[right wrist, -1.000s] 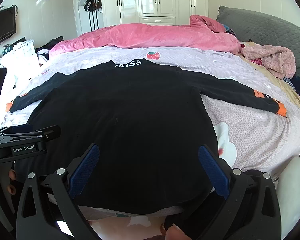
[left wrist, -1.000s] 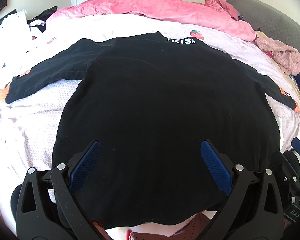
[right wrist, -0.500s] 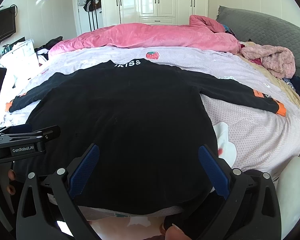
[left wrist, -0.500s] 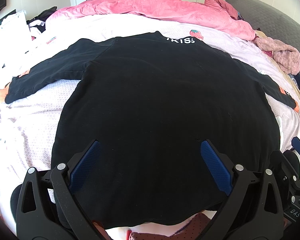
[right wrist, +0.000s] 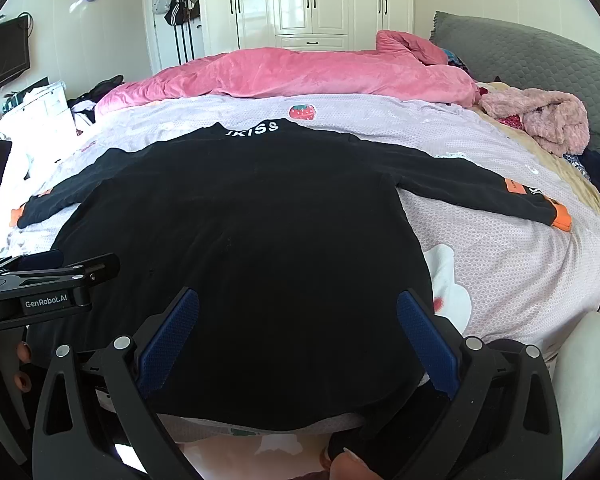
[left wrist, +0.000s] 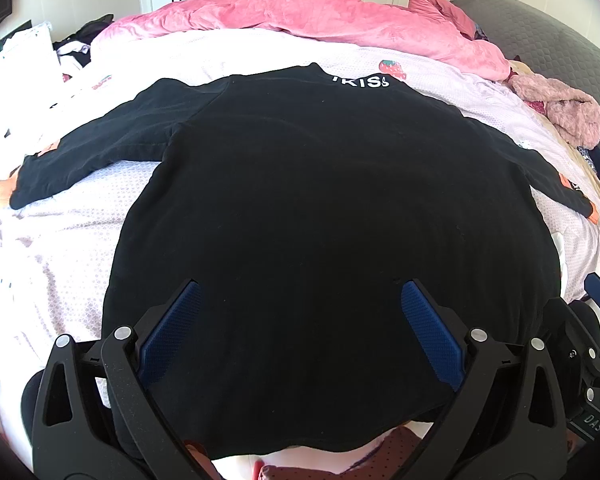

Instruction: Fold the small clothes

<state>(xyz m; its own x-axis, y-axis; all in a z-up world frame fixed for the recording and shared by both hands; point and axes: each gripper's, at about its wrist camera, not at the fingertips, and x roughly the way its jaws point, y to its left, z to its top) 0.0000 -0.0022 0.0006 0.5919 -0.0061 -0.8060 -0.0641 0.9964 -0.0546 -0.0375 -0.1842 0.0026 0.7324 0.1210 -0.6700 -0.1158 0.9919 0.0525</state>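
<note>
A black long-sleeved top (left wrist: 320, 208) lies flat on the bed, collar with white lettering at the far side, both sleeves spread out, orange cuffs at the ends. It also shows in the right wrist view (right wrist: 252, 232). My left gripper (left wrist: 298, 312) is open and empty, hovering above the top's near hem. My right gripper (right wrist: 298, 316) is open and empty above the hem's right part. The left gripper's body (right wrist: 48, 284) shows at the left of the right wrist view.
The bed has a pale patterned sheet (right wrist: 520, 264). A pink duvet (right wrist: 308, 76) is bunched along the far side. A fluffy pink garment (right wrist: 540, 120) and dark clothes lie at the right, by a grey headboard (right wrist: 540, 52). White wardrobes (right wrist: 312, 0) stand behind.
</note>
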